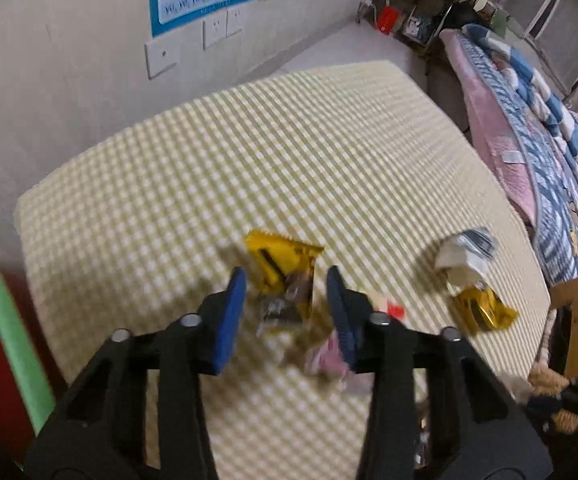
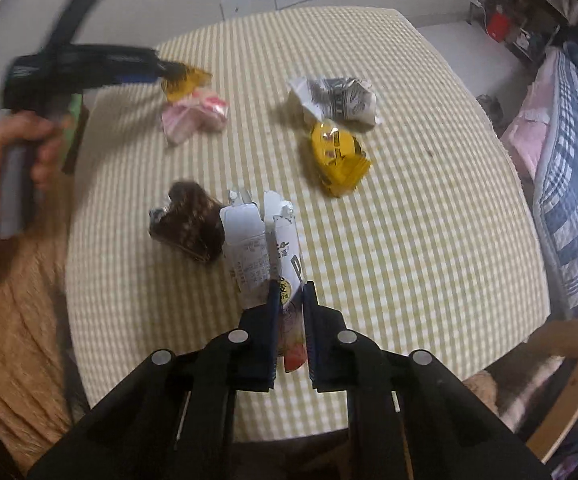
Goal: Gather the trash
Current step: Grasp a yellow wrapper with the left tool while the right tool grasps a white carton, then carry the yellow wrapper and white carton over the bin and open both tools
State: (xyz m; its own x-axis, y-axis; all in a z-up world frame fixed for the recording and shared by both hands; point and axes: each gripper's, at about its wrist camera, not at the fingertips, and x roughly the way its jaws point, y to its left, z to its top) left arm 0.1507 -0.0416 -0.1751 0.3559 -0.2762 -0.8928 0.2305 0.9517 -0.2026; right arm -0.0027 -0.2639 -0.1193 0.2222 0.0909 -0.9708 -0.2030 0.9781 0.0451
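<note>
Several pieces of trash lie on a table with a yellow checked cloth [image 2: 409, 220]. My right gripper [image 2: 290, 288] is shut on a torn white carton [image 2: 261, 248] and holds it above the cloth. My left gripper [image 1: 285, 276] is open, its jaws on either side of a yellow wrapper [image 1: 283, 270], above it. It also shows in the right wrist view [image 2: 161, 72] over that wrapper [image 2: 187, 80]. A pink wrapper [image 2: 193, 114], a crumpled white wrapper [image 2: 337, 98], a yellow packet [image 2: 337, 156] and a brown wrapper [image 2: 191, 222] lie on the cloth.
A wall with sockets [image 1: 221, 28] and posters stands behind the table. A bed with a blue and pink quilt [image 1: 529, 140] is at the right. A wooden chair [image 2: 569, 384] stands by the table's near right edge. A green and red object [image 1: 5, 320] is at the left.
</note>
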